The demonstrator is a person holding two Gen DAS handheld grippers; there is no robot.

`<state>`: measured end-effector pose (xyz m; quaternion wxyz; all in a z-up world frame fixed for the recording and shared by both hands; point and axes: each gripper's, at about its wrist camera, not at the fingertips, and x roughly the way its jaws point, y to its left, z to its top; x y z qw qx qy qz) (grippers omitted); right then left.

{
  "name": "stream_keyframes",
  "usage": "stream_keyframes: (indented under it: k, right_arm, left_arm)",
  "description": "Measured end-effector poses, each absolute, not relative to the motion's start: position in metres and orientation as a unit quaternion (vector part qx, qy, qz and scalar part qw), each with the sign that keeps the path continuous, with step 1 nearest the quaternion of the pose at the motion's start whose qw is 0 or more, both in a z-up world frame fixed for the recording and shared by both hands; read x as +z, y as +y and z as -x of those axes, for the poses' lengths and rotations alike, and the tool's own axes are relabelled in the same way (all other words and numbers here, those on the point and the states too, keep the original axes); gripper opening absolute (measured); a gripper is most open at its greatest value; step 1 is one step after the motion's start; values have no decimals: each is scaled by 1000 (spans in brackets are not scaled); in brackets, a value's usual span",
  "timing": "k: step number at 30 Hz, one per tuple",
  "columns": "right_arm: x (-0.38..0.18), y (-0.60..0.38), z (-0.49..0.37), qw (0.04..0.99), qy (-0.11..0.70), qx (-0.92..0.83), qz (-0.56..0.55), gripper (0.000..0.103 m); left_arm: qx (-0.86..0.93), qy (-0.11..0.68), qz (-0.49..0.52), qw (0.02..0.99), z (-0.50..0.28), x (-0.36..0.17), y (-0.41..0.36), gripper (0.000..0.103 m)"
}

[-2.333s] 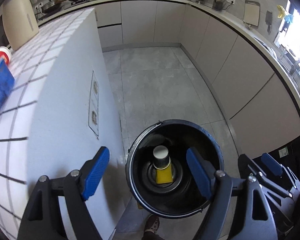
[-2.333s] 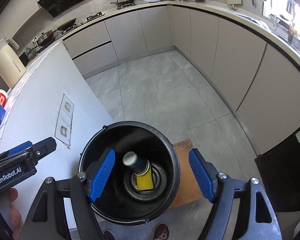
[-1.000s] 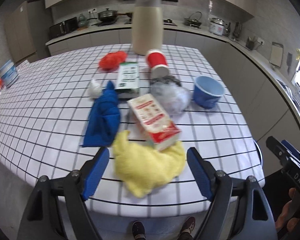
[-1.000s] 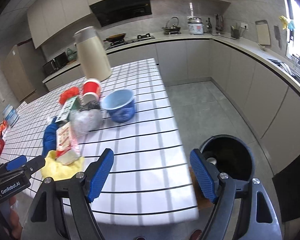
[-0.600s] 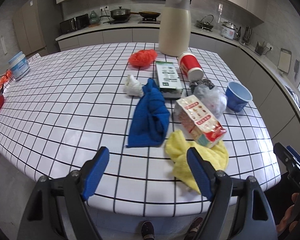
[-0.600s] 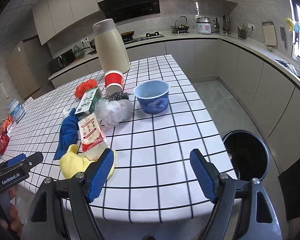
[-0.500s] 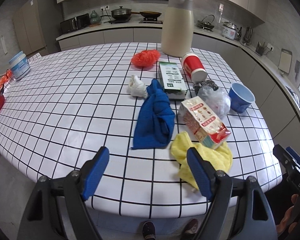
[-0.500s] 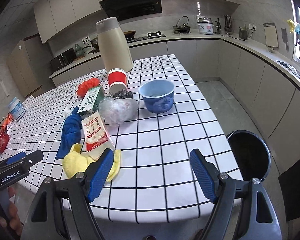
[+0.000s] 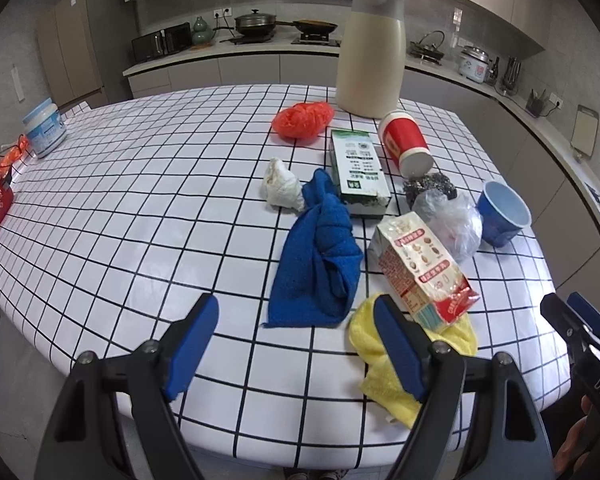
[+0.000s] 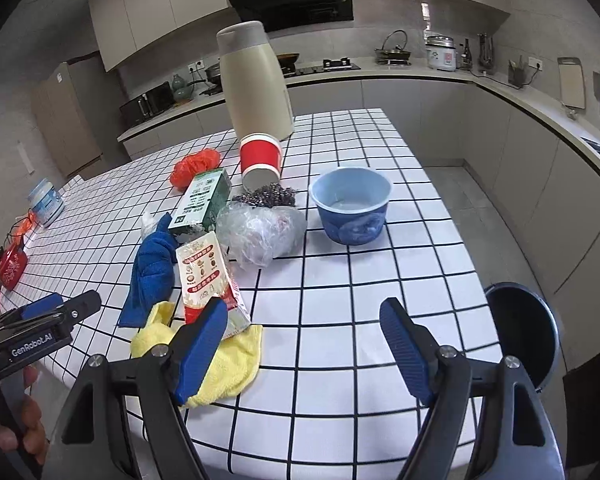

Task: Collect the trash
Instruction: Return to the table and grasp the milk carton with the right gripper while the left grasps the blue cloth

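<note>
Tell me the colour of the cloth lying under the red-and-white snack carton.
Yellow cloth; carton rests on it. Clearest in the right wrist view.

Left black two-finger gripper with blue pads (image 9: 296, 342): jaws wide apart, nothing between them, angled downward. Right black two-finger gripper with blue pads (image 10: 306, 344): same posture, jaws apart and empty. Both held side by side.
</note>
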<state>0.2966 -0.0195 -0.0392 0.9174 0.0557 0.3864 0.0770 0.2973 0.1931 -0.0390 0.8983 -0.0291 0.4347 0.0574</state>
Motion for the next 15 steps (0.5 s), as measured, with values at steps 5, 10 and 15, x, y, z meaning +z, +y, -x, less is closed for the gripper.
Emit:
stream_keyframes:
  k: [5,10,15]
  right_arm:
    - [-49,-6,-309,911,397,99,-53,80]
    - [-57,18,-322,910,398,109,-45,80]
    - [-71,44,-340,905,405,117,-49,80]
  left_arm:
    - [60,437,32,897,-306,-44,195,81]
    - [36,434,19,900,-319,-49,198,81]
    - [14,439,14,898,-334,-60,207,81]
